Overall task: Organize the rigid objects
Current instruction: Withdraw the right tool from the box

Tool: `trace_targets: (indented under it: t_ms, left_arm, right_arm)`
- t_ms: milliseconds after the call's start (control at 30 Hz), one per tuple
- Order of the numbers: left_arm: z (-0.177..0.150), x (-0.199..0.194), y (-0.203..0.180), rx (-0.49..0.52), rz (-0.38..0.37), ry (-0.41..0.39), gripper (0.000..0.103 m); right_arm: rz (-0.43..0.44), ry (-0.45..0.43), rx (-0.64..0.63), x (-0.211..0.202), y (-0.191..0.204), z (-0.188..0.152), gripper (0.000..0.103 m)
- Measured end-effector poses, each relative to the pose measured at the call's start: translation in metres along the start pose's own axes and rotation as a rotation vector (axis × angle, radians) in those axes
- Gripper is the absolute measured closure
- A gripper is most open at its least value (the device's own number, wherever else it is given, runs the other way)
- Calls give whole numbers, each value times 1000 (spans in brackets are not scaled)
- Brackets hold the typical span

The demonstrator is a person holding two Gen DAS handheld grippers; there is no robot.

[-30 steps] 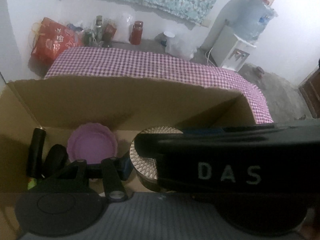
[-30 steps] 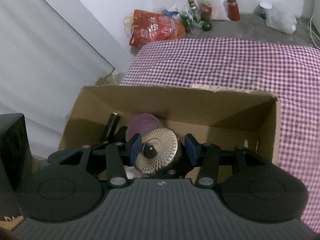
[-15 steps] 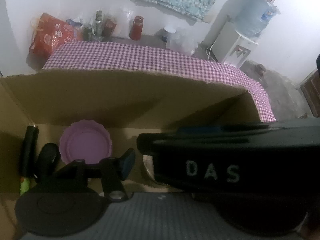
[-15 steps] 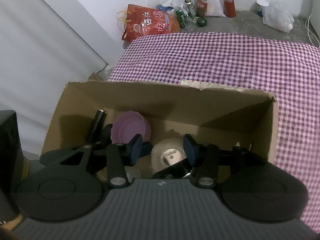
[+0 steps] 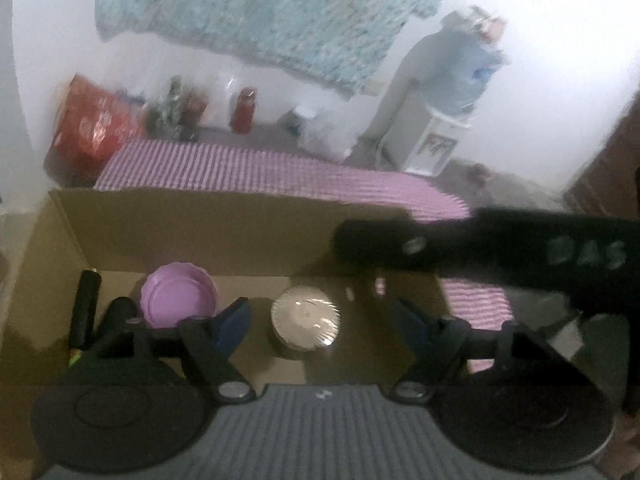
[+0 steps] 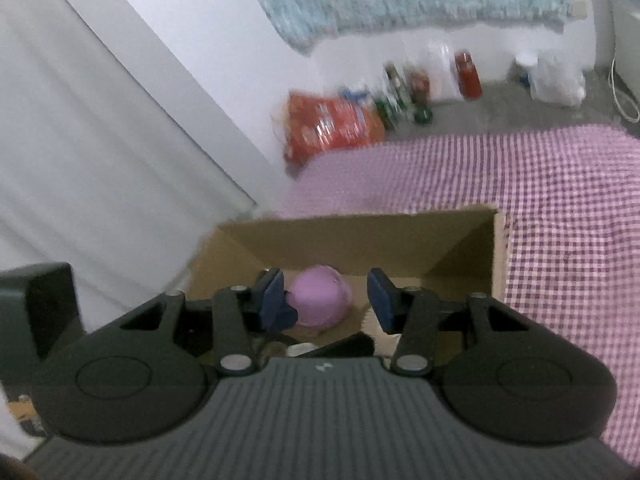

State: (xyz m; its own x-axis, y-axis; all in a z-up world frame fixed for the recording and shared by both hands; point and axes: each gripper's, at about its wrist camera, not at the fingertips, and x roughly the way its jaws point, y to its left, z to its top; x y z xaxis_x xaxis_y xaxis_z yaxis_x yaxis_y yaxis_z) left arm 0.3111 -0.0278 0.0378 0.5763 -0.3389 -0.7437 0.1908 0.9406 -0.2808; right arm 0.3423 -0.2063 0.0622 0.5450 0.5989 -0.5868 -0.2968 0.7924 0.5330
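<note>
The left gripper [image 5: 322,322] hangs above the open cardboard box [image 5: 200,220], and its jaws have just been opening; they stand wide apart with nothing held between the blue pads [image 5: 234,322]. Below the gap, on the floor of the box, sits the ribbed silver dish [image 5: 306,316], not touched by either finger. At about ten o'clock from the dish lies the purple bowl [image 5: 176,296], close to the far wall of the box, and at nine o'clock from the bowl a black cylinder [image 5: 86,304] leans along the left wall; a second dark thing just beside it is too blurred to name. The box rests on the purple checked cloth [image 5: 260,168]. From three o'clock a black bar with white letters [image 5: 500,248] crosses the left wrist view above the right corner of the box. The right gripper [image 6: 326,296] is partly open and empty; in its view the purple bowl [image 6: 320,300] shows between the pads but lower, inside the cardboard box [image 6: 360,236], without contact. Both views are blurred.
</note>
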Motion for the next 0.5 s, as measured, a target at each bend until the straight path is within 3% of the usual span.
trace_targets:
  t_ms: [200,367,500]
  left_arm:
    - [-32,-73,-4,67,-59,-101,16]
    - [-75,-126,4,134,-82,-156,8]
    - [-113,-143,17,160,-49,-166,8]
  right_arm:
    - [68,-169,16,-87,5,-41,51]
    - [105,-209,27,-130,11,-93,49]
    - [139,-206,47,-135,18,-142,47]
